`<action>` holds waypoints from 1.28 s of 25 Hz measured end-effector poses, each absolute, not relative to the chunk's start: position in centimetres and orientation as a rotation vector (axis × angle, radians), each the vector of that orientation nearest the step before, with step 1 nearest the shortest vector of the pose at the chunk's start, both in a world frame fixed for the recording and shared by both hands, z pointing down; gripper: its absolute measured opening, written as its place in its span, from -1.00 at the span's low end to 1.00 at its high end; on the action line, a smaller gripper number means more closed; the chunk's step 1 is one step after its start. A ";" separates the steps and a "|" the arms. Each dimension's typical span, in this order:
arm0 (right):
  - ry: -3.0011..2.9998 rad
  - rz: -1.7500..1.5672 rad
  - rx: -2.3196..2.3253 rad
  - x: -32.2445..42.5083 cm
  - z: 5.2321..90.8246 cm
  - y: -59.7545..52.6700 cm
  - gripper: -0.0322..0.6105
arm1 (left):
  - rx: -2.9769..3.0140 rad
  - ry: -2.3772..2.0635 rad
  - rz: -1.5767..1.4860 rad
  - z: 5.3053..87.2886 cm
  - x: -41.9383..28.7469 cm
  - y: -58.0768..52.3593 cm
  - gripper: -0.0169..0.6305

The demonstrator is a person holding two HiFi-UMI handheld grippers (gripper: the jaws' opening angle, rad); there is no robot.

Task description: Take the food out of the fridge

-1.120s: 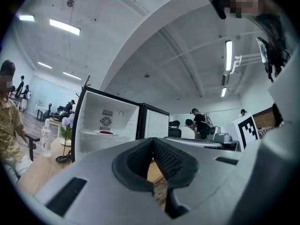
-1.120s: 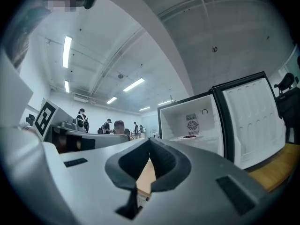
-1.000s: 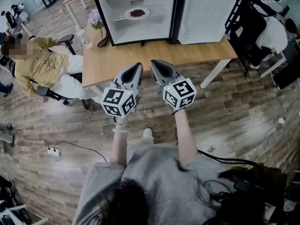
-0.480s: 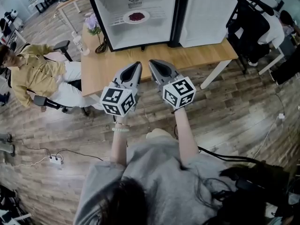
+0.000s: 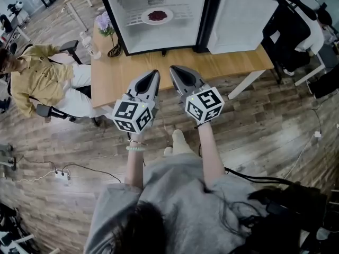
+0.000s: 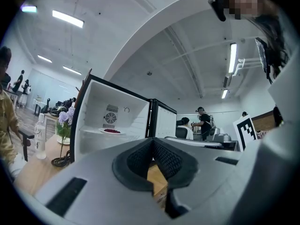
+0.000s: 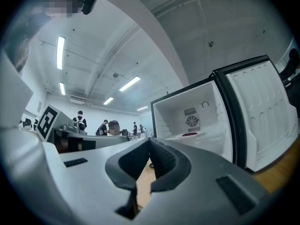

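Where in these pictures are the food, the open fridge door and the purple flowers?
food (image 5: 157, 15), head view, on the dark red heap on its plate.
fridge door (image 5: 241, 20), head view, on its white inner panel.
purple flowers (image 5: 104, 21), head view, on the blossoms.

Clear path over table (image 5: 228, 62) to open fridge (image 5: 180, 36); flowers (image 5: 104, 21) and bottle (image 5: 88, 42) at left

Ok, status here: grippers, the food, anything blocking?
Left gripper shut, empty. Right gripper shut, empty. Plate of red food on shelf in open fridge, untouched. Path to fridge looks unobstructed.
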State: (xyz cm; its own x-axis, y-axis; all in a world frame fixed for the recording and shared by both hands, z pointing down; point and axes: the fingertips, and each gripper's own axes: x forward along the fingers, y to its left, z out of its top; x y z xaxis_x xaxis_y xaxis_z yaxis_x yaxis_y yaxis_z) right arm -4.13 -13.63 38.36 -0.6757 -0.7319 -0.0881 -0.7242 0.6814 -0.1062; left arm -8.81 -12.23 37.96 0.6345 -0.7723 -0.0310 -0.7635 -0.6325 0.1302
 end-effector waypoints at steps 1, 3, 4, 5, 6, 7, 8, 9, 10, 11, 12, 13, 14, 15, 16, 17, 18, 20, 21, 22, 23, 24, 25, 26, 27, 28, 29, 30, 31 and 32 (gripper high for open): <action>2.769 -0.100 -1.197 -4.1 38.4 -14.2 -0.87 | 2.738 -1.302 -0.125 38.1 -8.8 -12.7 -0.92; 2.775 -0.110 -1.184 -3.9 38.4 -15.4 -0.88 | 2.728 -1.318 -0.125 38.0 -8.6 -13.9 -0.92; 2.781 -0.112 -1.178 -3.8 38.3 -16.0 -0.88 | 2.725 -1.326 -0.126 37.9 -8.5 -14.5 -0.92; 2.787 -0.113 -1.172 -3.8 38.3 -16.7 -0.88 | 2.723 -1.333 -0.127 37.8 -8.4 -15.1 -0.92; 2.793 -0.116 -1.168 -3.7 38.3 -17.4 -0.88 | 2.720 -1.339 -0.128 37.6 -8.2 -15.7 -0.92; 2.798 -0.122 -1.164 -3.6 38.2 -18.2 -0.88 | 2.717 -1.345 -0.129 37.5 -8.0 -16.4 -0.92; 2.803 -0.127 -1.159 -3.4 38.3 -19.0 -0.87 | 2.712 -1.351 -0.131 37.5 -7.9 -17.1 -0.92; 2.809 -0.130 -1.154 -3.3 38.3 -19.8 -0.88 | 2.706 -1.358 -0.135 37.5 -7.7 -17.9 -0.92; 2.815 -0.132 -1.148 -3.2 38.4 -20.6 -0.88 | 2.700 -1.365 -0.138 37.5 -7.6 -18.7 -0.92; 2.822 -0.133 -1.140 -3.0 38.4 -21.4 -0.87 | 2.695 -1.372 -0.139 37.6 -7.5 -19.5 -0.92; 2.827 -0.136 -1.133 -2.9 38.4 -22.1 -0.87 | 2.690 -1.377 -0.139 37.7 -7.3 -20.2 -0.92; 2.833 -0.139 -1.127 -2.7 38.5 -22.9 -0.87 | 2.686 -1.380 -0.138 37.8 -7.0 -21.0 -0.92; 2.839 -0.143 -1.120 -2.5 38.6 -23.6 -0.88 | 2.683 -1.383 -0.137 37.9 -6.8 -21.7 -0.92; 2.844 -0.148 -1.111 -2.4 38.7 -24.3 -0.87 | 2.679 -1.387 -0.136 38.0 -6.6 -22.3 -0.92; 2.850 -0.154 -1.102 -2.3 38.8 -24.9 -0.87 | 2.673 -1.392 -0.135 38.1 -6.4 -22.9 -0.92; 2.858 -0.160 -1.094 -2.3 39.0 -25.4 -0.88 | 2.666 -1.399 -0.135 38.3 -6.3 -23.5 -0.92; 2.867 -0.165 -1.087 -2.3 39.3 -25.9 -0.88 | 2.657 -1.406 -0.136 38.5 -6.2 -24.0 -0.92; 2.876 -0.179 -1.075 -2.1 39.7 -26.7 -0.87 | 2.639 -1.420 -0.136 38.9 -6.1 -24.7 -0.92; 2.876 -0.184 -1.070 -2.1 39.9 -27.1 -0.88 | 2.634 -1.428 -0.134 39.0 -6.1 -25.0 -0.92; 2.876 -0.187 -1.066 -2.0 40.0 -27.6 -0.87 | 2.629 -1.435 -0.131 39.1 -6.1 -25.4 -0.92; 2.875 -0.190 -1.062 -2.0 40.1 -27.9 -0.88 | 2.625 -1.443 -0.124 39.2 -6.3 -25.7 -0.92; 2.873 -0.196 -1.058 -2.1 40.2 -28.2 -0.87 | 2.621 -1.451 -0.115 39.3 -6.4 -26.0 -0.92; 2.870 -0.202 -1.055 -2.1 40.2 -28.4 -0.87 | 2.616 -1.459 -0.106 39.4 -6.6 -26.2 -0.92; 2.867 -0.206 -1.052 -2.1 40.1 -28.6 -0.87 | 2.613 -1.466 -0.100 39.5 -6.7 -26.4 -0.92; 2.865 -0.205 -1.050 -2.1 39.9 -28.8 -0.88 | 2.610 -1.473 -0.096 39.4 -6.8 -26.6 -0.92; 2.864 -0.203 -1.047 -2.1 39.7 -29.0 -0.88 | 2.609 -1.479 -0.095 39.3 -6.9 -26.8 -0.92; 2.864 -0.202 -1.043 -2.2 39.5 -29.2 -0.88 | 2.608 -1.482 -0.092 39.2 -7.0 -27.0 -0.92; 2.864 -0.205 -1.040 -2.3 39.3 -29.3 -0.87 | 2.609 -1.482 -0.089 39.1 -6.9 -27.1 -0.92; 2.863 -0.212 -1.040 -2.4 39.2 -29.4 -0.87 | 2.611 -1.479 -0.086 39.1 -6.9 -27.2 -0.92; 2.859 -0.222 -1.043 -2.4 39.2 -29.6 -0.87 | 2.614 -1.473 -0.083 39.1 -6.7 -27.3 -0.92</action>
